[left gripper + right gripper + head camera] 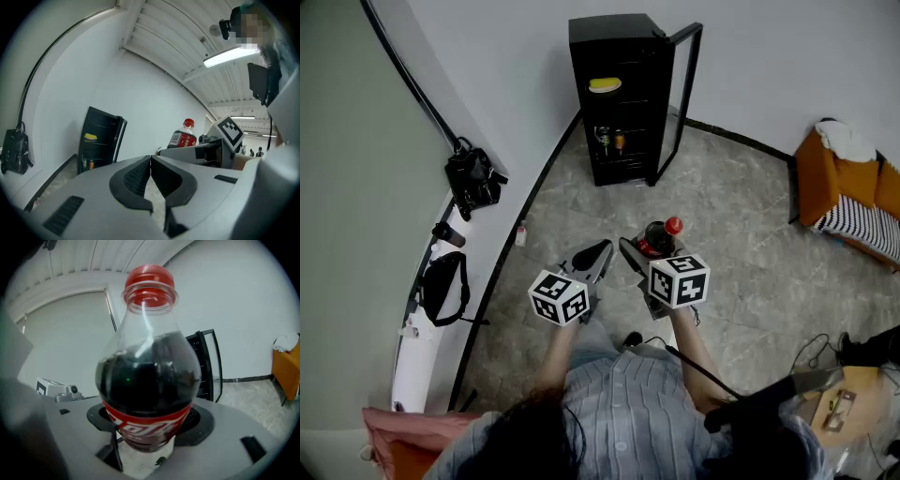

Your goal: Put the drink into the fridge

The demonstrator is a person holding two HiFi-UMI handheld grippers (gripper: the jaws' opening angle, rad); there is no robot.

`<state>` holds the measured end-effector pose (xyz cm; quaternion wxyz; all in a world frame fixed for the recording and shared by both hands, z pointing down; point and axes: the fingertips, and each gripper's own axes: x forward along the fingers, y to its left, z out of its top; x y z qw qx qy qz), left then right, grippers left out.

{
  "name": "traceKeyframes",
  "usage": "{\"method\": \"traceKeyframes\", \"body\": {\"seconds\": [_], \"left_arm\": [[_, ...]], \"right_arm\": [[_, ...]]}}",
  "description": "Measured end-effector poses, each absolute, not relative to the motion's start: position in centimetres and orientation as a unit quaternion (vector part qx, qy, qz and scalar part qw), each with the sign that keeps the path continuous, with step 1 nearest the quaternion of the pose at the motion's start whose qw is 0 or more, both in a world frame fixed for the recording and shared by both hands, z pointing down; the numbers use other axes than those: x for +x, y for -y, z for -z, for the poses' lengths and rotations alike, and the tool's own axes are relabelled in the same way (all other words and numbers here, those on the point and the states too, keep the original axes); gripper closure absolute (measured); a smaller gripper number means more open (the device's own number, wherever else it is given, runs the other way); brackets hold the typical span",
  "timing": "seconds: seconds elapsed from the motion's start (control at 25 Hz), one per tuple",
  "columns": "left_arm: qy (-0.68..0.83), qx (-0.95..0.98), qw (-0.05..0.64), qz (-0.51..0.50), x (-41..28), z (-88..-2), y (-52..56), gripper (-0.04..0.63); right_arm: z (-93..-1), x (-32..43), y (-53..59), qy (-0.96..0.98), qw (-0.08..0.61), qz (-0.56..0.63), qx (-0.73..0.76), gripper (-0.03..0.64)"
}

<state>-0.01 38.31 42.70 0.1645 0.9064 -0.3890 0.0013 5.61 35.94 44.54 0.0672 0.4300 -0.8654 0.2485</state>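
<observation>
grasping the cola bottle (149, 376) by its lower body, right tool (653, 253) faces the open fridge (619, 94) across the floor; left tool (595, 255), clenched empty, sits just beside.

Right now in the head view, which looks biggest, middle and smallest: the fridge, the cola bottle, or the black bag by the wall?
1. fridge, clearly biggest.
2. black bag.
3. cola bottle, smallest; only part of it shows, so its place below the bag is less sure.

Bottle (147, 380) red cap, dark cola; fridge (622, 98) black; sofa (851, 180) orange
</observation>
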Motion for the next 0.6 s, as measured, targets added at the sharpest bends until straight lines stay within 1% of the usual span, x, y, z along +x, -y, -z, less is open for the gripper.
{"method": "traceKeyframes", "body": {"seconds": [0.2,0.6], "left_arm": [[0.396,0.903,0.166,0.007,-0.3,-42.6,-38.6,0.586],[0.387,0.907,0.164,0.003,0.7,-42.6,-39.4,0.586]], "right_arm": [[-44.5,5.7,-36.5,0.868,0.069,-0.245,0.426,0.314],[-44.3,6.6,-36.6,0.862,0.04,-0.271,0.427,0.314]]}}
